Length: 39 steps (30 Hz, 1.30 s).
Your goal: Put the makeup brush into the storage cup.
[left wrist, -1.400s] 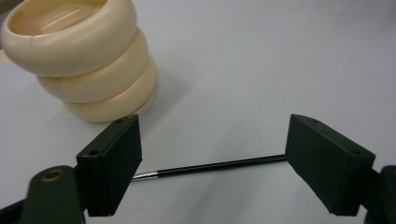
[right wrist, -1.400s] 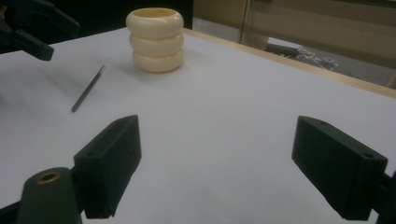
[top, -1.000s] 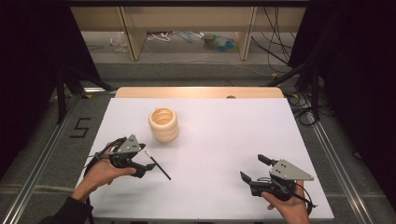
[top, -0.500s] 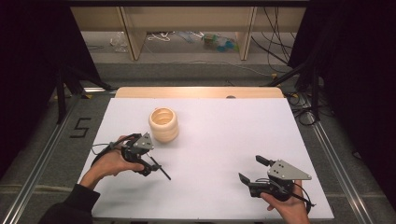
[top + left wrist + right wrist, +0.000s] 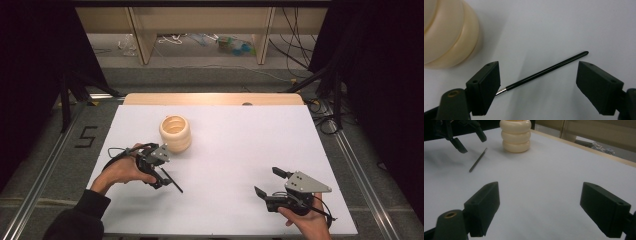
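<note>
We log: black stick (image 5: 546,70) flat on the white worktop (image 5: 240,145) near the ringed pot (image 5: 175,133), between the wide-open left claw's (image 5: 537,82) jaws; right claw (image 5: 270,183) wide, empty.

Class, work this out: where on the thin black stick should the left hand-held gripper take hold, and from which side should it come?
Grip the black stick at mid-shaft, coming straight down from above. It lies flat on the white table, slanting between the open jaws of the left hand-held gripper, so closing across its thin width should pinch it. The cream pot stands clear.
</note>
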Each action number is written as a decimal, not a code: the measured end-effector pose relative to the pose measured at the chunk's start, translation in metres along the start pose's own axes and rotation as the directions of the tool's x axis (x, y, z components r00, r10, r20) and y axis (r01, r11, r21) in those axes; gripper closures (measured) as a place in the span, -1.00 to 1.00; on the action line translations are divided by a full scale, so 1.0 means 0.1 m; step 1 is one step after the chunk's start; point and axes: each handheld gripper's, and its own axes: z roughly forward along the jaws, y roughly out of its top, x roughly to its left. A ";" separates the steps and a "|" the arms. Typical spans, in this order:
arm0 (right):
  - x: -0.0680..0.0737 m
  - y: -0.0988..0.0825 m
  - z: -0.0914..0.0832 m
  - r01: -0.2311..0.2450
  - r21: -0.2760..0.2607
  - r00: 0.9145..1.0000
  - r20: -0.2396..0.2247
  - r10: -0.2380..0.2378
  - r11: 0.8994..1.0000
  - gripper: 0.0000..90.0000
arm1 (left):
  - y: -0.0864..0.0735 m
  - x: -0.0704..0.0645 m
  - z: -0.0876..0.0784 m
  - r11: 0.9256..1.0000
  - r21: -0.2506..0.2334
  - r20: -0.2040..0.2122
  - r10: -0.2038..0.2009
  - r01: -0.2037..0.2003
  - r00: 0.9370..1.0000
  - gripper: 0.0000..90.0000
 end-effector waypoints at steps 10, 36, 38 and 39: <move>0.01 -0.01 0.02 0.005 0.002 1.000 -0.011 -0.005 1.000 -0.62 | 0.00 0.03 0.11 0.997 0.054 0.044 0.052 -0.055 0.998 -0.50; 0.03 -0.01 0.03 0.007 0.008 1.000 -0.018 -0.007 1.000 -0.62 | 0.05 0.14 0.19 0.978 0.166 0.056 0.118 -0.125 0.992 -0.34; 0.03 -0.01 0.03 0.013 0.012 1.000 -0.022 -0.013 1.000 -0.62 | 0.05 0.12 0.20 0.979 0.168 0.062 0.103 -0.113 0.993 -0.34; 0.03 -0.01 0.03 0.014 0.013 1.000 -0.026 -0.014 1.000 -0.62 | 0.07 0.14 0.22 0.976 0.168 0.065 0.132 -0.141 0.989 -0.34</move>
